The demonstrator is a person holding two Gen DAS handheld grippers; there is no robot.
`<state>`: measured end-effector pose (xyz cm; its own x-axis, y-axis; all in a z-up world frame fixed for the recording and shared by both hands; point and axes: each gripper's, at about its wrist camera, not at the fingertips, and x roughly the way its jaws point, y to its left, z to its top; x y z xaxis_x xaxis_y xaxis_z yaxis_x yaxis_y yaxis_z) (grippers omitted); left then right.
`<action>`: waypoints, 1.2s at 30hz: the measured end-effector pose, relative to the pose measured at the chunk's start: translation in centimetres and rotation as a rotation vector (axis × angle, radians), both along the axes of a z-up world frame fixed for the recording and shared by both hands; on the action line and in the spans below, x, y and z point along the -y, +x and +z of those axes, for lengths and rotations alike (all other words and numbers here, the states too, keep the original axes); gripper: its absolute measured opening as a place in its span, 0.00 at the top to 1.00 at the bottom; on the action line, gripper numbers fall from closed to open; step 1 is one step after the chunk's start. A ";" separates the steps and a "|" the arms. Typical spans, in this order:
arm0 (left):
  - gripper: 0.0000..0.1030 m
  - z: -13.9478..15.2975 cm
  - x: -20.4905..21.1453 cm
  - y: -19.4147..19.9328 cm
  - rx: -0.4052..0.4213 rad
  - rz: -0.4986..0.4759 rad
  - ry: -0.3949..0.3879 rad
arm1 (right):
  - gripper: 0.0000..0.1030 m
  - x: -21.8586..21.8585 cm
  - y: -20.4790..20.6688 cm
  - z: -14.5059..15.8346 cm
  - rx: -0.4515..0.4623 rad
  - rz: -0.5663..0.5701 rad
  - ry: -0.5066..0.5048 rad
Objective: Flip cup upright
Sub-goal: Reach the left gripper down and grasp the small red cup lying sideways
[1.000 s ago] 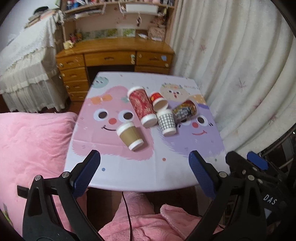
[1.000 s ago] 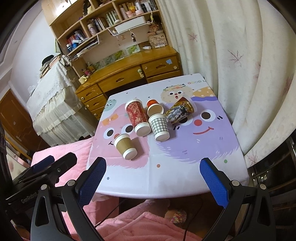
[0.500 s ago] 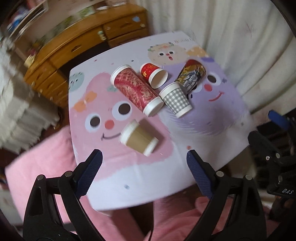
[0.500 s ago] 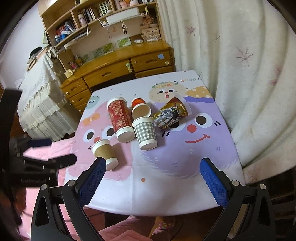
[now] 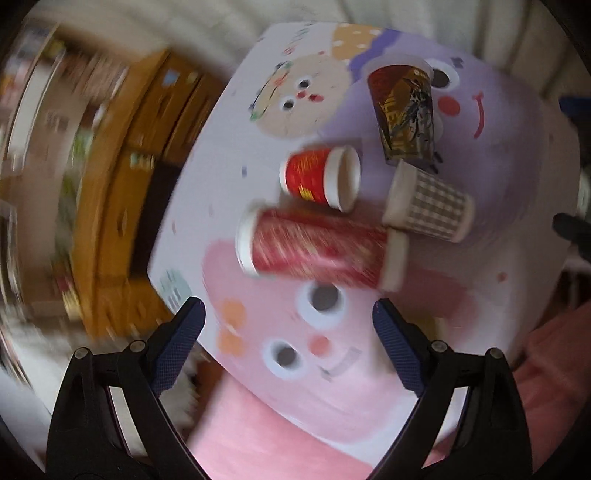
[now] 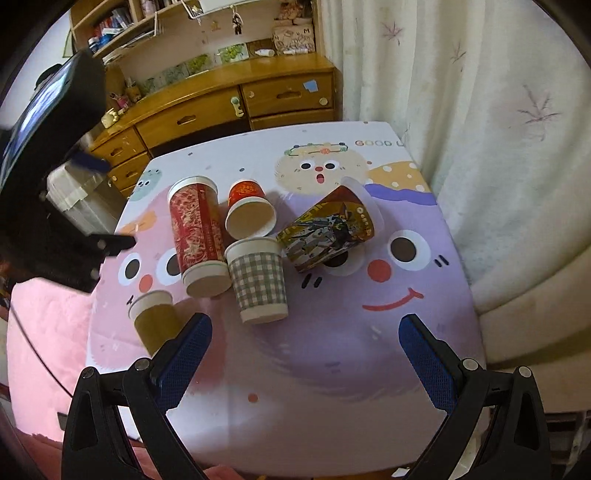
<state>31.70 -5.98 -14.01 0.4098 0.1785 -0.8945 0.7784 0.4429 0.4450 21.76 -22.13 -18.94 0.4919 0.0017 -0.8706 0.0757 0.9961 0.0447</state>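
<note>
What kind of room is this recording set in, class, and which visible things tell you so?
Probably a bedroom or study at home: a wooden desk with drawers and bookshelves above, floor-length curtains, and a small cartoon-print table holding paper cups.

five cups lie on the table [image 6: 369, 369]: tall cup [image 6: 195, 229] left of checked cup [image 6: 260, 282].

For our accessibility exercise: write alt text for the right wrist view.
Five paper cups lie on their sides on a cartoon-print table: tall red cup, small red cup, checked cup, dark printed cup, brown cup. The open right gripper hovers in front, empty.
</note>
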 end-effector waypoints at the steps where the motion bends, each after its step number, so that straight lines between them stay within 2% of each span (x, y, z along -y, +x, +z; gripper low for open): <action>1: 0.11 -0.5 0.4 0.7 0.012 -0.061 0.018 | 0.00 0.0 0.7 -0.5 -0.005 -0.002 0.007; 7: 0.11 -3.9 2.8 4.0 -0.012 -0.423 0.081 | 0.00 -0.1 2.0 -3.0 -0.036 -0.002 0.020; 12: 0.11 -7.3 4.5 5.5 -0.055 -0.646 0.147 | 0.00 -0.1 2.4 -5.0 -0.081 -0.013 0.021; 14: 0.11 -8.7 5.1 6.1 -0.088 -0.690 0.181 | 0.00 0.0 2.4 -5.7 -0.096 -0.027 0.021; 16: 0.11 -10.2 5.7 6.9 -0.136 -0.710 0.211 | 0.00 0.3 2.4 -6.2 -0.107 -0.042 0.025; 22: 0.11 -13.1 8.1 9.9 -0.245 -0.678 0.208 | 0.00 1.6 1.9 -6.7 -0.125 -0.092 0.016; 28: 0.11 -15.0 10.1 11.2 -0.361 -0.673 0.137 | 0.00 3.1 1.8 -6.4 -0.130 -0.147 0.006; 32: 0.12 -16.6 11.4 11.2 -0.367 -0.696 0.123 | 0.00 3.6 1.5 -6.3 -0.144 -0.174 -0.001; 34: 0.13 -17.4 12.1 11.4 -0.376 -0.695 0.113 | 0.00 3.6 1.3 -6.2 -0.153 -0.187 -0.009; 35: 0.18 -17.6 12.3 11.5 -0.368 -0.685 0.119 | 0.00 3.7 1.2 -6.1 -0.154 -0.192 -0.010; 36: 0.26 -17.9 12.5 11.6 -0.377 -0.689 0.115 | 0.00 3.8 1.1 -6.1 -0.153 -0.196 -0.010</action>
